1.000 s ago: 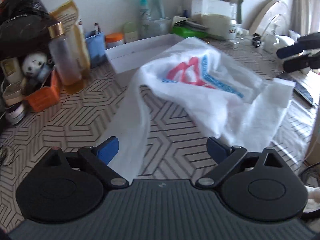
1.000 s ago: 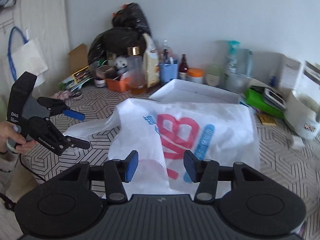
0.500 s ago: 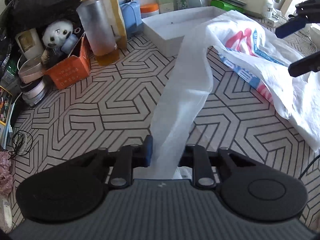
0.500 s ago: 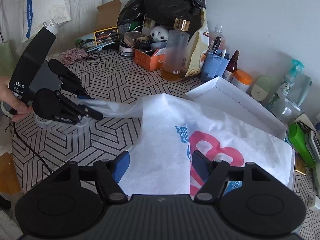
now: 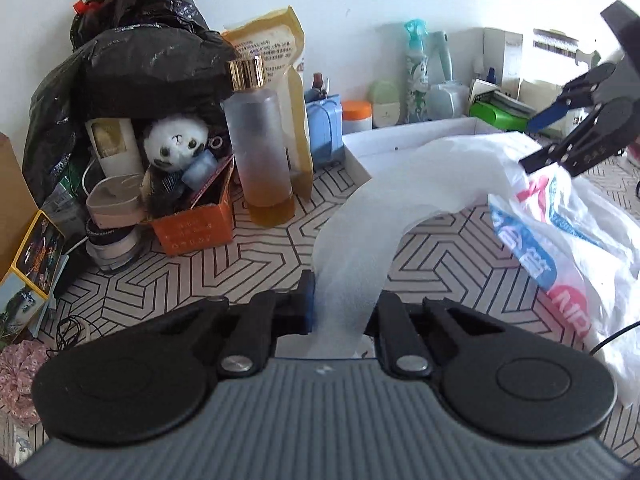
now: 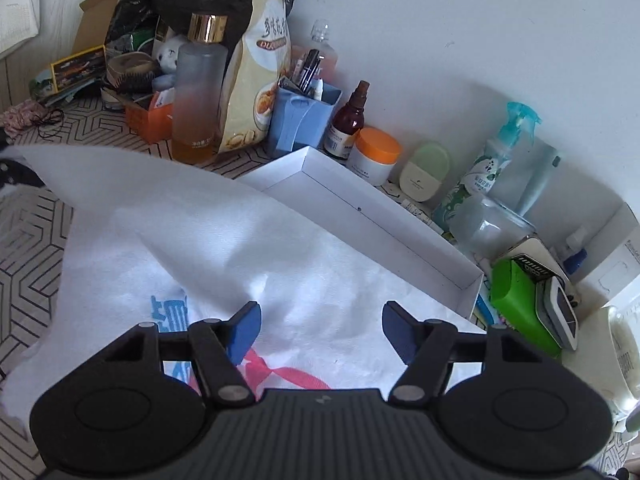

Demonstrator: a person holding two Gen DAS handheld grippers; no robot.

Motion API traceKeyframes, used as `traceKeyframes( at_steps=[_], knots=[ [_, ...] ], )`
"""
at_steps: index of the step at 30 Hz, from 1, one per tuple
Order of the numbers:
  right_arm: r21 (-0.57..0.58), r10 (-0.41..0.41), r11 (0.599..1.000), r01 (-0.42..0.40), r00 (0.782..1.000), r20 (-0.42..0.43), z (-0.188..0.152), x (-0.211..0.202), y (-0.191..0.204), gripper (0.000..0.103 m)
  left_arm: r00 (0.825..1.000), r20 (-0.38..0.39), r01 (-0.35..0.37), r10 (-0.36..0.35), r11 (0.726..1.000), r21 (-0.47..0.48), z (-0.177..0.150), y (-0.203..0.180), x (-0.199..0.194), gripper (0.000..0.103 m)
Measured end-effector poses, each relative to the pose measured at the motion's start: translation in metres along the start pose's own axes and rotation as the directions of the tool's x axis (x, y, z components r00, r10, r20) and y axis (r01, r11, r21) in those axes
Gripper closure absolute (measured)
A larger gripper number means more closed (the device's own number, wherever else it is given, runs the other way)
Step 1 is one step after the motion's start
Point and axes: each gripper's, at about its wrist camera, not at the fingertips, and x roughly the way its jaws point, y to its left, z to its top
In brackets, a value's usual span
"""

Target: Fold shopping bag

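A white shopping bag [image 5: 560, 248] with red and blue print lies crumpled on the patterned table [image 5: 200, 280]. One long white handle strip [image 5: 360, 240] stretches from it to my left gripper [image 5: 343, 302], whose jaws are closing and press on the strip's end. My right gripper [image 6: 320, 320] is open and hovers just above the bag's white upper part [image 6: 240, 248], nothing between its blue pads. In the left wrist view the right gripper [image 5: 534, 140] hangs over the bag's far side. The stretched handle [image 6: 100, 168] runs off to the left in the right wrist view.
A shallow white box [image 6: 360, 216] lies right behind the bag. Along the wall stand a tall frosted bottle [image 5: 260, 152], an orange carton [image 5: 192, 228] with a plush toy, black rubbish bags [image 5: 140, 60], a blue holder [image 6: 300, 120], jars, a spray bottle [image 6: 500, 152] and a green device [image 6: 520, 296].
My left gripper went from wide open to shut on the handle strip and drew it out to the left. The right gripper came down closer over the bag, jaws a little wider.
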Motion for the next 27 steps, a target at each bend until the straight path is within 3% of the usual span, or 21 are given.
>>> traceKeyframes(
  at_steps=[6, 11, 13, 15, 17, 19, 22, 25, 27],
  knots=[
    [-0.127, -0.079, 0.988, 0.089, 0.994, 0.081, -0.009, 0.041, 0.024, 0.034, 0.993, 0.106, 0.044, -0.042, 0.999, -0.016, 0.024, -0.010, -0.010, 0.092],
    [-0.194, -0.136, 0.967, 0.166, 0.978, 0.160, -0.020, 0.011, 0.033, 0.026, 0.990, 0.129, 0.062, -0.062, 0.998, 0.000, 0.036, -0.024, -0.013, 0.092],
    [-0.171, -0.079, 0.980, 0.105, 0.985, 0.152, -0.030, -0.017, 0.031, 0.019, 0.987, 0.134, 0.092, -0.090, 0.996, -0.006, 0.043, -0.026, -0.016, 0.092],
    [-0.147, -0.030, 0.988, 0.047, 0.993, 0.115, -0.037, -0.031, 0.030, 0.019, 0.982, 0.144, 0.125, -0.123, 0.992, -0.007, 0.052, -0.029, -0.019, 0.092],
    [-0.092, 0.066, 0.994, -0.061, 0.997, 0.051, -0.042, -0.039, 0.025, 0.019, 0.975, 0.153, 0.167, -0.164, 0.986, -0.008, 0.063, -0.033, -0.021, 0.092],
    [0.016, 0.162, 0.987, -0.163, 0.986, 0.023, -0.048, -0.046, 0.014, 0.019, 0.965, 0.154, 0.215, -0.211, 0.977, -0.011, 0.077, -0.037, -0.021, 0.092],
    [0.157, 0.310, 0.934, -0.320, 0.947, 0.083, -0.065, -0.067, -0.008, 0.018, 0.957, 0.121, 0.266, -0.265, 0.964, 0.002, 0.101, -0.051, -0.013, 0.092],
    [0.214, 0.329, 0.911, -0.354, 0.933, 0.143, -0.079, -0.080, -0.018, 0.015, 0.954, 0.045, 0.296, -0.297, 0.955, 0.016, 0.123, -0.067, 0.000, 0.092],
    [0.241, 0.330, 0.899, -0.365, 0.928, 0.173, -0.087, -0.084, -0.021, 0.015, 0.941, 0.009, 0.337, -0.337, 0.941, 0.023, 0.139, -0.079, 0.010, 0.092]
  ],
)
